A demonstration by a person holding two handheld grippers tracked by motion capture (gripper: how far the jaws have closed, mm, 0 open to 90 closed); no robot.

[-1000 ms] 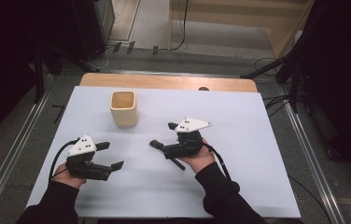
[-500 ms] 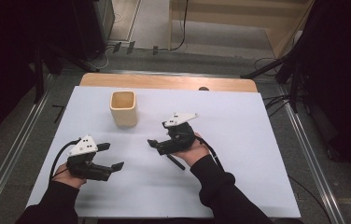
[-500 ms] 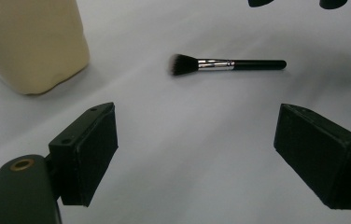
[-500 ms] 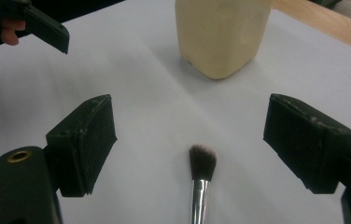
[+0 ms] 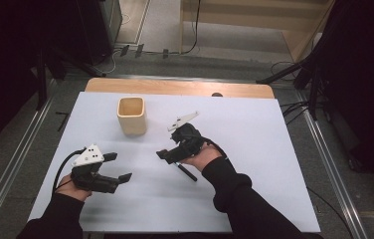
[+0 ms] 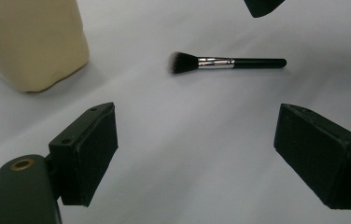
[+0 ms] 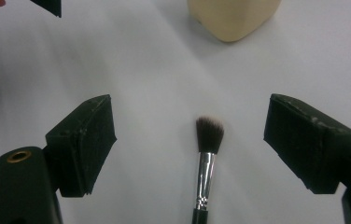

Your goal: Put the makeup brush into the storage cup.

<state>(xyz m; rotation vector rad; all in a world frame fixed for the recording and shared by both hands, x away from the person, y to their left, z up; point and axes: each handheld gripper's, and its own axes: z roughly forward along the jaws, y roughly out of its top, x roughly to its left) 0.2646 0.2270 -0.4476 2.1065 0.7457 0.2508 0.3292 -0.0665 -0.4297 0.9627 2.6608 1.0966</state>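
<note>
Your left gripper (image 5: 109,169) rests low on the white table (image 5: 274,149), jaws spread and empty. Your right gripper (image 5: 167,152) hovers over the brush (image 7: 206,158), jaws spread either side of its bristles. It looks like the reach before a pickup: lower, then close on the handle. Beyond stands the cream cup (image 5: 132,115), probably its destination.

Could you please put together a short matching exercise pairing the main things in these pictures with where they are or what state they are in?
Things:
1. makeup brush
2. beige cup
3. left gripper
4. right gripper

Descriptions:
A. stands upright towards the table's far side
B. lies flat on the white table
C. open, above the brush
D. open, at the near left

Pairs: 1-B, 2-A, 3-D, 4-C
</note>
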